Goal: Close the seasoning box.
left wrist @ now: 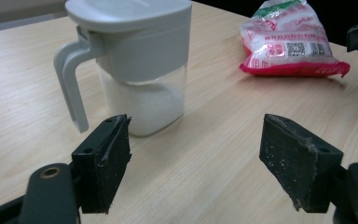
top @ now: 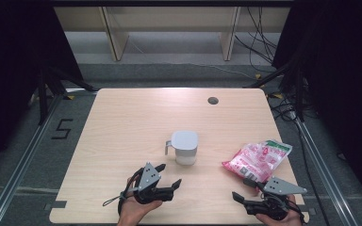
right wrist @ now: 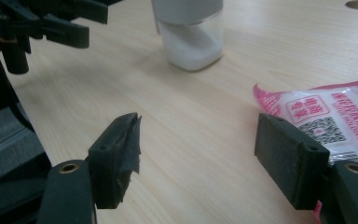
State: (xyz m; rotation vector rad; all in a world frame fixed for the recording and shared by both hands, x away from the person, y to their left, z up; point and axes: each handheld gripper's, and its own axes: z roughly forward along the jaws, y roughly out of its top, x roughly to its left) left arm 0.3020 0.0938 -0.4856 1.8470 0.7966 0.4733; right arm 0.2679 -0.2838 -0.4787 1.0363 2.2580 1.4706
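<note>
Jug [top: 185,147]: clear squarish body, grey plastic lid and loop handle, white granules filling the lower part; stands mid-worktop [top: 122,122], pale wood-grain laminate. Pouch [top: 257,160]: glossy pink-and-white plastic, QR code, print unreadable, lies right of jug. Left tongs [top: 168,175] and right tongs [top: 243,188]: black jaws apart, nothing between them.

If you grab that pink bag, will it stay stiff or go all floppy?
Probably floppy: the pink bag is thin crinkled plastic, lying slumped on the table. Its loose white filling would likely shift, so it may sag either side of the jaws.
</note>
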